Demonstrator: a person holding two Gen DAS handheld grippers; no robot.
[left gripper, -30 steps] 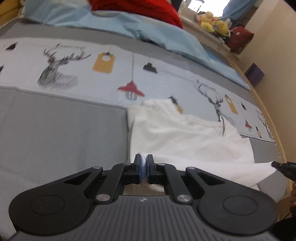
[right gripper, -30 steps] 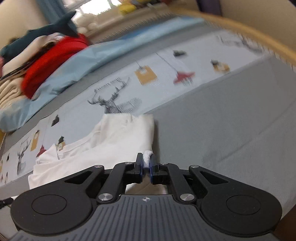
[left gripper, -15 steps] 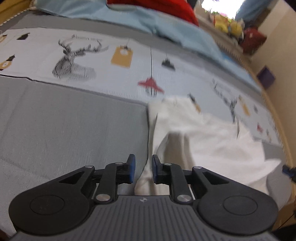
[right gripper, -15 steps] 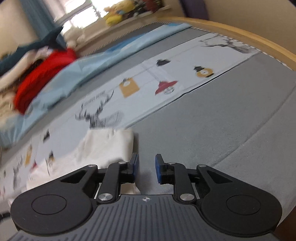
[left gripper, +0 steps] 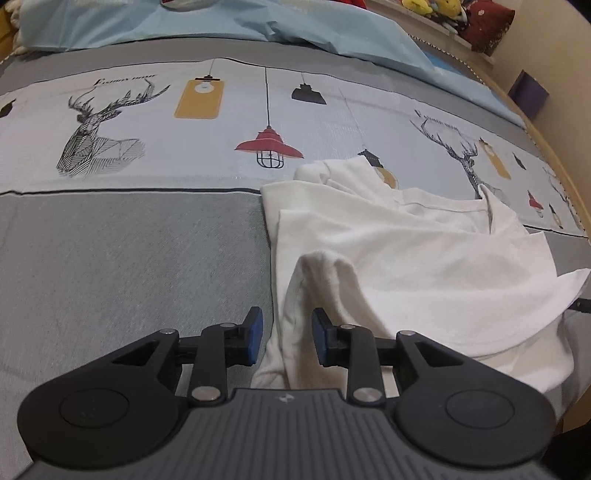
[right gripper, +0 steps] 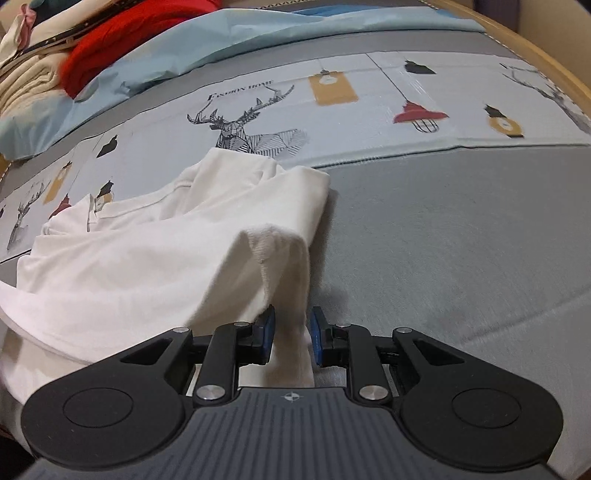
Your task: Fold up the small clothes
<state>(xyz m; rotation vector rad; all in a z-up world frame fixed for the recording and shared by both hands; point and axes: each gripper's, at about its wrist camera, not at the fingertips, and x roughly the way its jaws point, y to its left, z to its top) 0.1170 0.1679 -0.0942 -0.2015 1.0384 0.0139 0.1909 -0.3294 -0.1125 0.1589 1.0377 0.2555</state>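
Note:
A small white garment point(left gripper: 406, 251) lies crumpled and partly folded on the grey bed cover; it also shows in the right wrist view point(right gripper: 166, 243). My left gripper point(left gripper: 286, 338) is open, its blue pads either side of a raised fold at the garment's left near corner, gripping nothing. My right gripper point(right gripper: 291, 338) is open around a raised fold at the garment's right near corner, also gripping nothing. The garment's near edge is hidden behind both gripper bodies.
The bed cover has a grey near band point(left gripper: 129, 266) and a printed strip with deer and lamps point(left gripper: 258, 122). A light blue quilt point(left gripper: 258, 26) lies behind it. Red and beige clothes point(right gripper: 110, 40) are piled at the back. A wooden bed edge point(right gripper: 535, 51) runs along the right.
Both grippers were shut on the garment's corners one second ago. They have since opened and let go, and the cloth has dropped onto the bed.

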